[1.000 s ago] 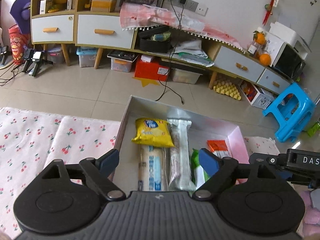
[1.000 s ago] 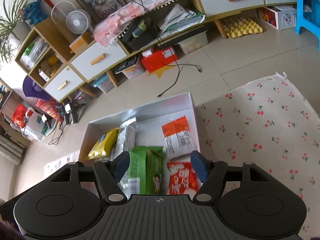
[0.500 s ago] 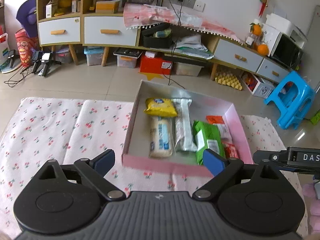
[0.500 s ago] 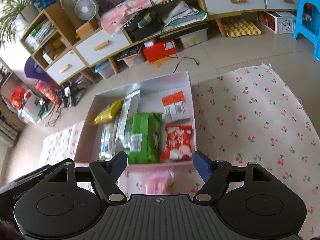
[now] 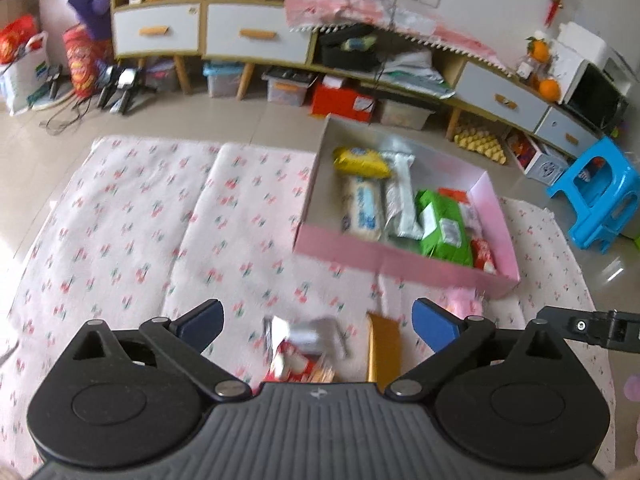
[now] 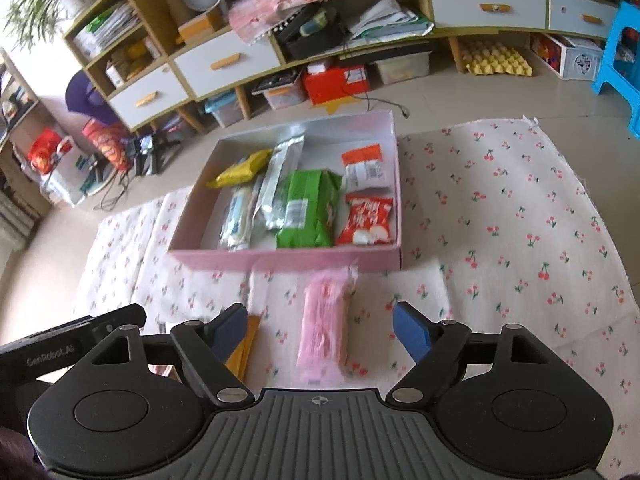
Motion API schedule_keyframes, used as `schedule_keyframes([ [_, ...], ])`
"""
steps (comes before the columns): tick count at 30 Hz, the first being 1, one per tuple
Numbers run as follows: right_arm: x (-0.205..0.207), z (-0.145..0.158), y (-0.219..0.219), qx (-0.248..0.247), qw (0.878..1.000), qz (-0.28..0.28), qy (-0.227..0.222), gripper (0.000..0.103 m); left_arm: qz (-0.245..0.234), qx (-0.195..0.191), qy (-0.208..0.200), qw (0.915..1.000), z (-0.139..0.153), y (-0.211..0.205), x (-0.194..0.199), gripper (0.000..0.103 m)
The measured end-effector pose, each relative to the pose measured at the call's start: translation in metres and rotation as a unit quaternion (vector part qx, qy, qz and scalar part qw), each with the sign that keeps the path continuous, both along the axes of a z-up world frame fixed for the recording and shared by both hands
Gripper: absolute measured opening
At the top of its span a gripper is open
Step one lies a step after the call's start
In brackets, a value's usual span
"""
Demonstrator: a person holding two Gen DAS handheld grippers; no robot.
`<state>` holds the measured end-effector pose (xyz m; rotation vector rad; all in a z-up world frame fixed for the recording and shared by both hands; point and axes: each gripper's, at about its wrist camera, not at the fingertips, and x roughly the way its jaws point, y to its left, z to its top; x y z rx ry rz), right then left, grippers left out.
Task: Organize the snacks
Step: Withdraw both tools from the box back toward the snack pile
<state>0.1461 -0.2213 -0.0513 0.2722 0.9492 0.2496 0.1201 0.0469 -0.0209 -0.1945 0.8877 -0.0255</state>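
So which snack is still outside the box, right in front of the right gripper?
The pink packet, lying on the cherry cloth; the green and red ones are inside the box.

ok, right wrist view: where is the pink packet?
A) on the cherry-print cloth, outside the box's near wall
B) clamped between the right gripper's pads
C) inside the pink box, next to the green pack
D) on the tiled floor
A: the pink packet lies on the cherry-print cloth, just short of the pink box; the open right gripper has no pad touching it.
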Motion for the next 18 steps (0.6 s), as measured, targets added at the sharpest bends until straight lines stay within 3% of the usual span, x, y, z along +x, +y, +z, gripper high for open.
schedule_keyframes([
  [9, -0.023, -0.009, 0.011, -0.007, 1.0, 0.019, 0.0, 0.083, 0.015, 0.02, 0.025, 0.9994, -0.012, 0.014, -0.022, 0.102],
  [18, -0.028, -0.024, 0.013, -0.019, 0.999, 0.038, 0.027, 0.083, 0.005, 0.005, 0.03, 0.9995, -0.021, 0.028, -0.028, 0.102],
])
